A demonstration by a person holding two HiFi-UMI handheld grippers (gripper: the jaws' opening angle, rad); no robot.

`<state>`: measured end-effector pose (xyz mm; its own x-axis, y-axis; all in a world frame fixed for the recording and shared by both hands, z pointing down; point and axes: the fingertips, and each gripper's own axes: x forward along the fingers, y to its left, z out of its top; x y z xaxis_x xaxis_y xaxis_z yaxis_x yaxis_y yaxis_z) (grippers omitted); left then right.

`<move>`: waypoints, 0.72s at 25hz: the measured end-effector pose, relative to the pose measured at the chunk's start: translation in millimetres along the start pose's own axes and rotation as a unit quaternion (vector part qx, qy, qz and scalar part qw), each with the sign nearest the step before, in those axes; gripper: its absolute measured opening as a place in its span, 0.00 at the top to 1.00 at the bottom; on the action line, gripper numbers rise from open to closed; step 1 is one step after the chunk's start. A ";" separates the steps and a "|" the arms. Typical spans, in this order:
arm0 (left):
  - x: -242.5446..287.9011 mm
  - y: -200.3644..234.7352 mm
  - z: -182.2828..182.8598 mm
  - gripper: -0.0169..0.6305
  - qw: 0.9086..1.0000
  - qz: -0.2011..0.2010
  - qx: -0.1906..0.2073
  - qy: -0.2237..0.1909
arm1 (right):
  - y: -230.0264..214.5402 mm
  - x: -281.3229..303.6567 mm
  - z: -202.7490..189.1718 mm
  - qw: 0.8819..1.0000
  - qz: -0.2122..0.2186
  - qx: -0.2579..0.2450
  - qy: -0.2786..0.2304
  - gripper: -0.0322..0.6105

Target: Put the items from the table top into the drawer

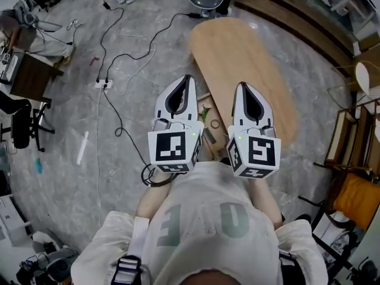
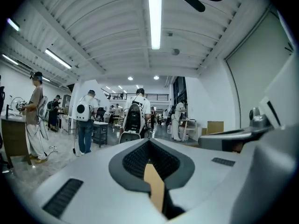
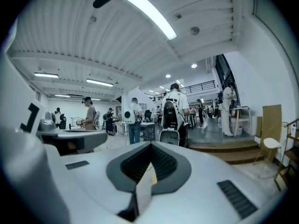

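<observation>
Small items (image 1: 208,120) sit in a tight cluster at the near left edge of the counter (image 1: 249,64): a green piece (image 1: 205,113), a dark ring-like piece (image 1: 214,124), and others too small to name. Cannot tell whether they rest on the counter's top or in a pulled-out drawer there; no drawer can be made out for certain. The counter is a long wooden oval, its long axis running away from the person and slanting toward the picture's right as it comes near. In the head view the cluster shows in the gap between the two tools, below both. The left tongs (image 1: 189,78) are over the floor just off the counter's left edge, and the right tongs (image 1: 242,85) are over the counter's near half. Both are carried well above the counter and point level out over it, not down at it — the left gripper view and right gripper view show only the hall and people beyond, no counter at all. Left tongs (image 2: 149,143) closed tip to tip, nothing between; right tongs (image 3: 150,146) likewise closed and empty. Judgement: the cluster lies below and behind both sets of tips, a shade closer to the left tongs' side — either hand would have to tip down, open and descend to the counter's near left edge before any pick.
</observation>
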<state>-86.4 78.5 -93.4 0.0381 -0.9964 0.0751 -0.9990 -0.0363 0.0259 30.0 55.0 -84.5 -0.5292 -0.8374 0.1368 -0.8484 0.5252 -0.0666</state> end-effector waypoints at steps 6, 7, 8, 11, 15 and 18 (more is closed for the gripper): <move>-3.2 -27.6 10.2 0.96 1.000 0.003 0.006 -0.012 | 2.3 -23.3 20.7 0.998 0.026 -0.040 -0.031 0.94; -3.1 -32.1 11.6 0.96 1.000 0.003 0.007 -0.014 | 0.2 -25.7 20.5 0.998 0.029 -0.039 -0.032 0.94; -3.4 -36.6 12.6 0.96 1.000 0.003 0.009 -0.016 | -2.4 -28.5 19.9 0.998 0.032 -0.039 -0.032 0.94; -4.4 -46.5 16.7 0.96 1.000 0.003 0.014 -0.023 | -10.4 -36.2 21.3 0.998 0.033 -0.042 -0.035 0.94; -6.0 -59.5 21.1 0.96 0.999 0.008 0.014 -0.032 | -24.9 -46.4 25.8 0.998 0.033 -0.040 -0.043 0.94; -7.8 -71.7 20.7 0.96 0.999 0.011 0.017 -0.035 | -34.6 -52.9 25.2 0.997 0.039 -0.039 -0.045 0.94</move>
<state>-15.5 87.2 -116.4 0.0157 -0.9999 0.0047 -0.9998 -0.0157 -0.0082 86.9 77.3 -114.4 -0.5951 -0.8024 0.0443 -0.8031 0.5958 0.0040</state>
